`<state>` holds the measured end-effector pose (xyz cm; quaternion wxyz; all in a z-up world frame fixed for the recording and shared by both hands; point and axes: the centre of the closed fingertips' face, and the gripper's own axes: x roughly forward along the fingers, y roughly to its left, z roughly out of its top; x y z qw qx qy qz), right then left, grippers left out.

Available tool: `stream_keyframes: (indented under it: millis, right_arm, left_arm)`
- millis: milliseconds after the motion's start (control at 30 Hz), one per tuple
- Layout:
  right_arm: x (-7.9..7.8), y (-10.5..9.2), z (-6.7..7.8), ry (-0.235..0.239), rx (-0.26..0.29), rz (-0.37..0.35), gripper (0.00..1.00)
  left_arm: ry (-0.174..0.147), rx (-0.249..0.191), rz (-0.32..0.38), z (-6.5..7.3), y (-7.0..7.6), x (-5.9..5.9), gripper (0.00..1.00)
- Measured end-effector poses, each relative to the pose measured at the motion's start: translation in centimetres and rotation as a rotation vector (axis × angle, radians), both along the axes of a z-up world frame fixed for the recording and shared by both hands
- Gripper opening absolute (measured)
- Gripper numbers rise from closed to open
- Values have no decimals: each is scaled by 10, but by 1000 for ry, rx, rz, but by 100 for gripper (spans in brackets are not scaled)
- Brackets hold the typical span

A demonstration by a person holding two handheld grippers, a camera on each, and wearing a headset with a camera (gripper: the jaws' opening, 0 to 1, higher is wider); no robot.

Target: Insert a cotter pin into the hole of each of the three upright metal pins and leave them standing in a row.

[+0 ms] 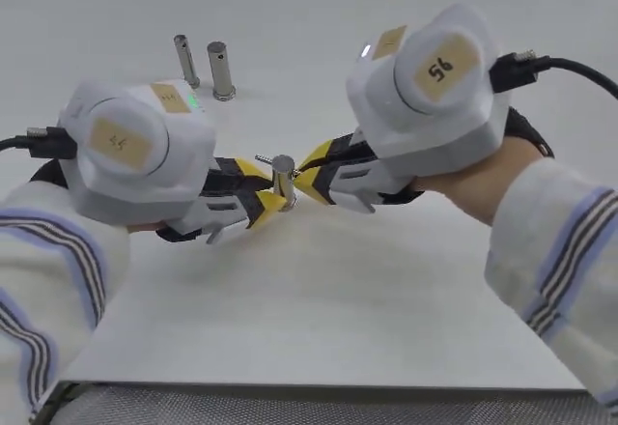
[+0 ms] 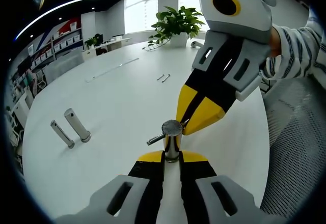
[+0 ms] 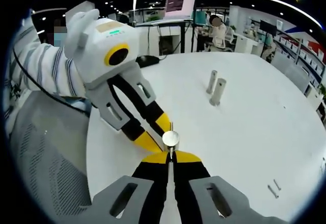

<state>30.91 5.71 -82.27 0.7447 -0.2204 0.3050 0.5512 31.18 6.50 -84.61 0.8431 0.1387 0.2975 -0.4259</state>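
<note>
Clamping the near metal pin [image 1: 283, 172], the left gripper [image 1: 269, 203] steadies it while the right gripper [image 1: 307, 182], pinching a cotter pin [image 2: 155, 140], seemingly threads it through; next, a straight push home.

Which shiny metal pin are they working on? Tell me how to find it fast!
On the white table, find where the left gripper and right gripper meet tip to tip. The metal pin stands upright between their yellow tips. Unlike the two pins standing free farther back, it is gripped and has a small cotter pin poking out near its top.
</note>
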Motion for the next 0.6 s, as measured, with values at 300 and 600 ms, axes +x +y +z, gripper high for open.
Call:
stream_keyframes:
  millis: [300,600]
  right_arm:
    - [-3,-4,1,-19,16,35,6]
    - [-3,-8,4,-5,34,14,6]
  left_arm:
    - [6,16,1,-1,2,-2,5]
    - [12,17,4,-1,5,-2,0]
